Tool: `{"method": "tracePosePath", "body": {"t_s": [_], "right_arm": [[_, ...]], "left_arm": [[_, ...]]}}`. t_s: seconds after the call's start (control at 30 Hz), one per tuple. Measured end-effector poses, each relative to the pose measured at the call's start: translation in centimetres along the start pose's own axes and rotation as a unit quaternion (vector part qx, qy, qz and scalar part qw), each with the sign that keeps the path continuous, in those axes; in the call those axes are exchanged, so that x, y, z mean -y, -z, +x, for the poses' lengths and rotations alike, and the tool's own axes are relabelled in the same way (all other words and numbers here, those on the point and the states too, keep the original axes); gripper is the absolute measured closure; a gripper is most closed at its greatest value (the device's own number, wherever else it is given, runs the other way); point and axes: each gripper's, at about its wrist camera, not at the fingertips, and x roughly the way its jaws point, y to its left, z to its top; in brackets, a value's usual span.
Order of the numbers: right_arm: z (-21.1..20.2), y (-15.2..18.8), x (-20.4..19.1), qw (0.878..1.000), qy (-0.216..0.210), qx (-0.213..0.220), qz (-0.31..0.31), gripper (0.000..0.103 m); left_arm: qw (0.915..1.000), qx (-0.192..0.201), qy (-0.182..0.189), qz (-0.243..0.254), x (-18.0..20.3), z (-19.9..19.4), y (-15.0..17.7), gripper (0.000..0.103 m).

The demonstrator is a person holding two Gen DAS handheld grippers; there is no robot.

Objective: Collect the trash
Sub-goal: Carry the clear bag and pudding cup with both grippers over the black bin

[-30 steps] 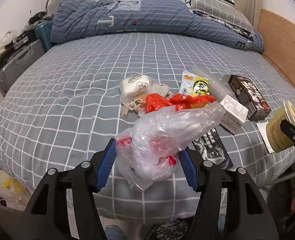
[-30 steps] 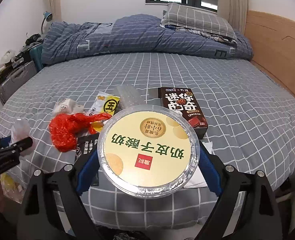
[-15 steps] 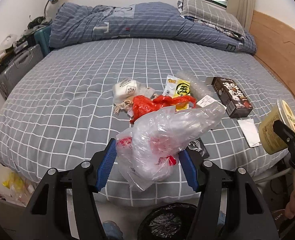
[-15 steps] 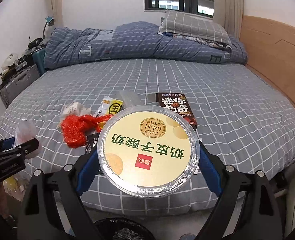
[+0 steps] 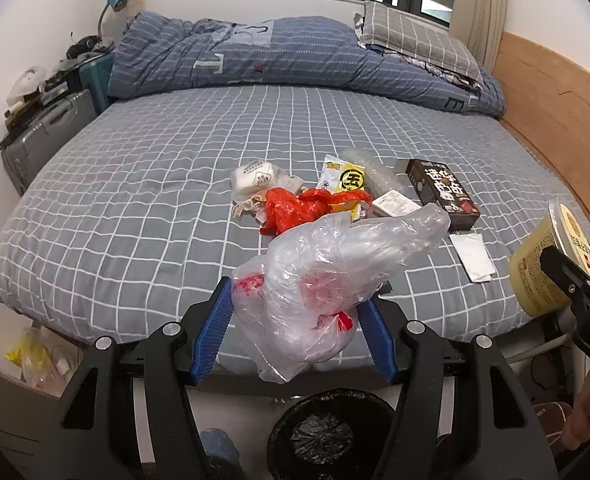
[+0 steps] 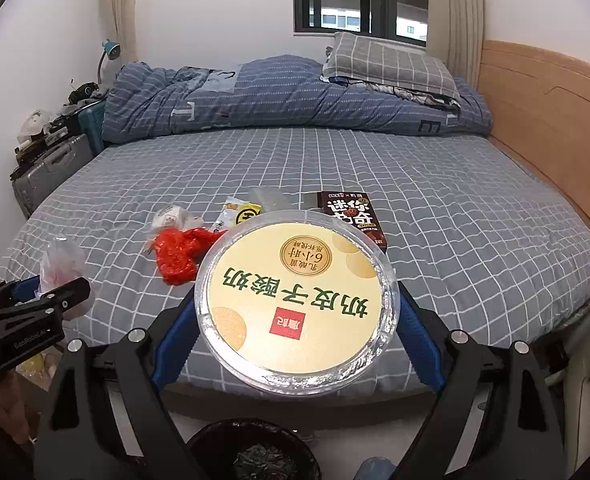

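The left claw [image 5: 295, 332] grips a clear plastic bag [image 5: 335, 280] above the black bin [image 5: 327, 432]. The right claw [image 6: 295, 336] clamps a yogurt tub [image 6: 295, 300]; only the left view shows the tub's yellow side, only the right its printed lid.

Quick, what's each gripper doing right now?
Left gripper: shut on the clear plastic bag.
Right gripper: shut on the yogurt tub.

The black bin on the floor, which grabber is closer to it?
Hard to tell. The bin sits right below the left gripper holding the plastic bag, and also right below the right gripper holding the yogurt tub.
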Motion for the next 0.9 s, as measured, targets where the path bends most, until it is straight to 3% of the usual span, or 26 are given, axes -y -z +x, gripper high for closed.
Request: {"method": "tracePosePath", "body": {"t_s": [0.47,0.9], "right_arm": [[-4.2,1.8,-1.3,1.000,-0.010,-0.002,-0.011,0.018],[-3.5,7.1,-1.6,0.999,-0.012,-0.043,-0.002,0.018]], "left_arm": [[1.0000,-0.007,-0.005,0.004,0.4,-3.4,3.5,0.043],[0.9992,-0.036,0.011,-0.012,1.3,-2.0,8.5,0.043]]}}
